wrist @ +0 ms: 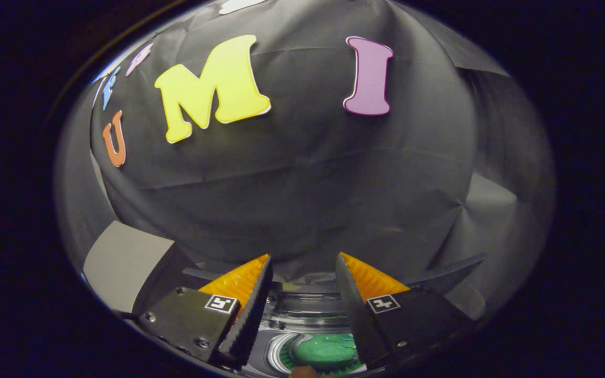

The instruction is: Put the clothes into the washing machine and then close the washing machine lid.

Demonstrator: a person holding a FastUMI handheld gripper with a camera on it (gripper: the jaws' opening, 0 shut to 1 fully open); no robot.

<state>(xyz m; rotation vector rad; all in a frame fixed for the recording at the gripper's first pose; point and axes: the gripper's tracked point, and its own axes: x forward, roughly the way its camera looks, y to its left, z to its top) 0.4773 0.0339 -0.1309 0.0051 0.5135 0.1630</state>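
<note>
Black cloth wall [308, 178] fills most of my view, with a pale grey panel [124, 262] at lower left. Bottom centre, between and below my fingers, I see the washing machine [302, 320], its round opening showing green clothes [326, 350] inside. My gripper [303, 262] is spread, holding nothing.

Black cloth wall [302, 173] takes up most of the booth, creased, with fold lines running across and a few puckers toward the right. A second cloth panel [497, 136] hangs at the right, overlapping the main one at a seam. Low at the left, a plain grey flat surface [124, 262] meets the cloth. A paler grey patch [491, 202] sits at right. Light is dim and even, soft sheen on the cloth.
</note>
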